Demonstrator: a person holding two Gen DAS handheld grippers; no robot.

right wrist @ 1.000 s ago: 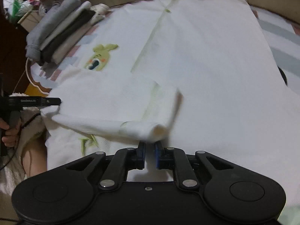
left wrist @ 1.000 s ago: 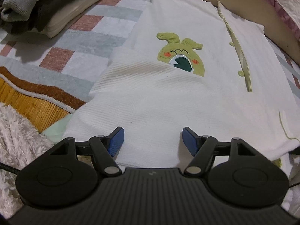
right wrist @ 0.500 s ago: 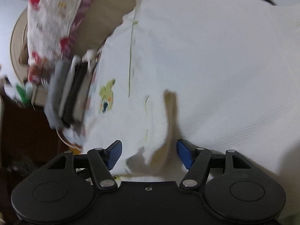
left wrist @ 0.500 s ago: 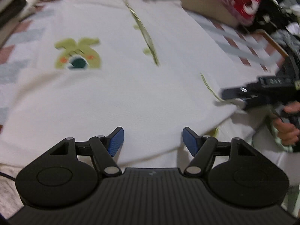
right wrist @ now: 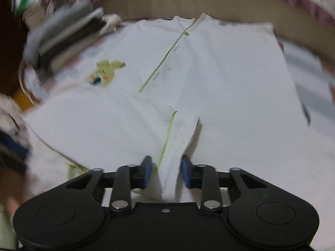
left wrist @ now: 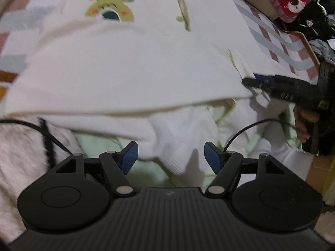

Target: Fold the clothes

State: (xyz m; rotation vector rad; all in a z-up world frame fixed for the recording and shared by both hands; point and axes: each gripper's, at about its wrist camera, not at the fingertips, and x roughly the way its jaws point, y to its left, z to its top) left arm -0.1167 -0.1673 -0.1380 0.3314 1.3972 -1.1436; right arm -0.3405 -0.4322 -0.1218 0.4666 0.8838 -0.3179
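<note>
Left tongs [left wrist: 171,156] stand apart around a hanging white ribbed cuff [left wrist: 174,159]; right tongs [right wrist: 165,172], just closing, are not yet clamped on the sleeve. White cotton cardigan with green trim [right wrist: 219,79] lies spread on the bed, one sleeve folded in; most folding remains.

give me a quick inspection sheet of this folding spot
surface: checked blanket under the work
job's things: white cardigan spread flat, green patch up, one flap folded across
clutter: stack of folded clothes at far left
tools: left tool open over a sleeve cuff; right tool has just been closing, part open, a fold of the cardigan between its pads
cables: black cable by the left tool
surroundings: bear fabric, dark pile
</note>
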